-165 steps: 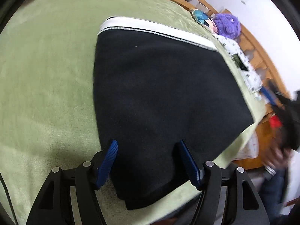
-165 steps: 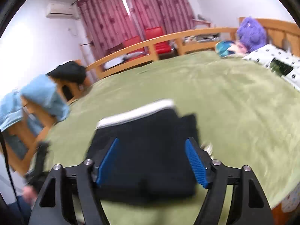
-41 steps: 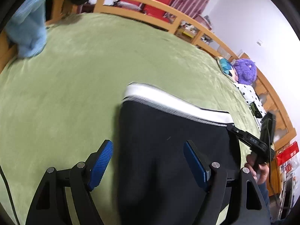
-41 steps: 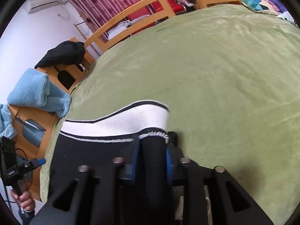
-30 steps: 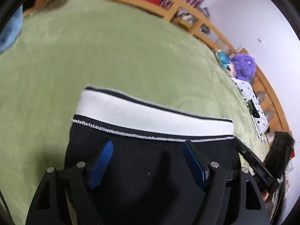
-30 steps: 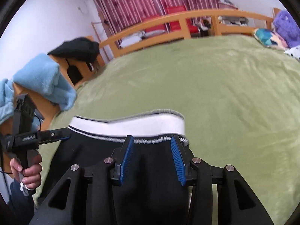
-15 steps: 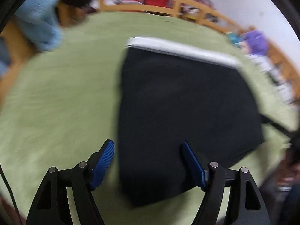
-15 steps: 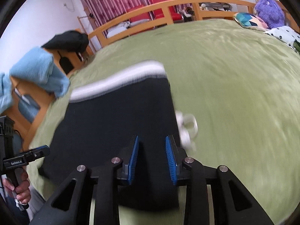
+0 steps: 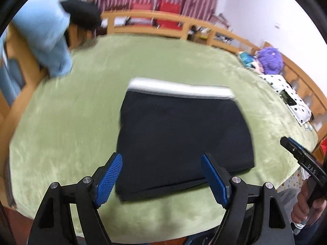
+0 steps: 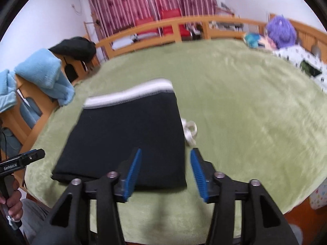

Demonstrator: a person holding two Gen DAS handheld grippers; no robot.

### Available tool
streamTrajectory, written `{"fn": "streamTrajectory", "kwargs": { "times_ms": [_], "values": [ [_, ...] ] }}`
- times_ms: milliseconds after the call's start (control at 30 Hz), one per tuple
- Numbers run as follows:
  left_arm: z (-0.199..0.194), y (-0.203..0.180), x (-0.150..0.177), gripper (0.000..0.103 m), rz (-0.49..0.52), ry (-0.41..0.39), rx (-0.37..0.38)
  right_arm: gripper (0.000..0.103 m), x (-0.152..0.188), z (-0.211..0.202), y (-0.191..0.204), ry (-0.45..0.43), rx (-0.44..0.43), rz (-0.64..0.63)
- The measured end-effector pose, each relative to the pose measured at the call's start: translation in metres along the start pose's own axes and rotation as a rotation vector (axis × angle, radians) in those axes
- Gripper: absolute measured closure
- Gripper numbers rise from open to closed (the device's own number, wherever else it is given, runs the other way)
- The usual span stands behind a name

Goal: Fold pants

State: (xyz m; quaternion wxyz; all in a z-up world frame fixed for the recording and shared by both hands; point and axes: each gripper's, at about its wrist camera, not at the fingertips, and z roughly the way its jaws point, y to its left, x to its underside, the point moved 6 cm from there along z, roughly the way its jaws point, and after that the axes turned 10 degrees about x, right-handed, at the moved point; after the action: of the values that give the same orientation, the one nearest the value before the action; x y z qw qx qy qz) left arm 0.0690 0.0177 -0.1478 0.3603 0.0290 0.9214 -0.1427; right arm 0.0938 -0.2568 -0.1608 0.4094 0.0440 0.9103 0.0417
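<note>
Black pants (image 9: 184, 134) with a white waistband (image 9: 179, 88) lie folded flat on the green bed cover (image 9: 71, 122), waistband at the far end. My left gripper (image 9: 161, 173) hovers above their near edge, wide apart and closing slightly, with nothing gripped. In the right wrist view the pants (image 10: 126, 138) lie left of centre. A white drawstring (image 10: 190, 132) sticks out at their right edge. My right gripper (image 10: 165, 167) hangs over the near right corner, its jaws opening and touching no fabric. Each view shows the other gripper held in a hand at its edge.
A wooden bed rail (image 10: 163, 30) runs round the far side. Blue towels (image 10: 43, 73) and a black garment (image 10: 75, 48) hang on a wooden stand at the left. A purple plush (image 10: 282, 32) and a dotted pillow (image 9: 286, 94) lie at the right.
The right gripper let go of the waistband corner and opened. Both grippers drew back and up from the pants, which now lie flat and smaller in view.
</note>
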Motion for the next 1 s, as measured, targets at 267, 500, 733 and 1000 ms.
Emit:
{"fn": "streamTrajectory", "kwargs": {
  "times_ms": [267,500,733,1000],
  "values": [
    [-0.039,-0.063,-0.032,0.012,0.056,-0.088,-0.041,0.02,-0.04,-0.068,0.007,-0.095,0.014,-0.01],
    [-0.047,-0.08,-0.027,0.008,0.066,-0.105,-0.067,0.006,-0.031,-0.071,0.002,-0.085,0.075,-0.049],
    [-0.046,-0.077,-0.013,0.008,0.064,-0.101,-0.097,0.0,-0.017,-0.074,0.002,-0.086,0.087,-0.061],
    [-0.046,-0.068,-0.012,0.008,0.046,-0.097,-0.1,0.0,-0.015,-0.078,0.002,-0.082,0.083,-0.047]
  ]
}}
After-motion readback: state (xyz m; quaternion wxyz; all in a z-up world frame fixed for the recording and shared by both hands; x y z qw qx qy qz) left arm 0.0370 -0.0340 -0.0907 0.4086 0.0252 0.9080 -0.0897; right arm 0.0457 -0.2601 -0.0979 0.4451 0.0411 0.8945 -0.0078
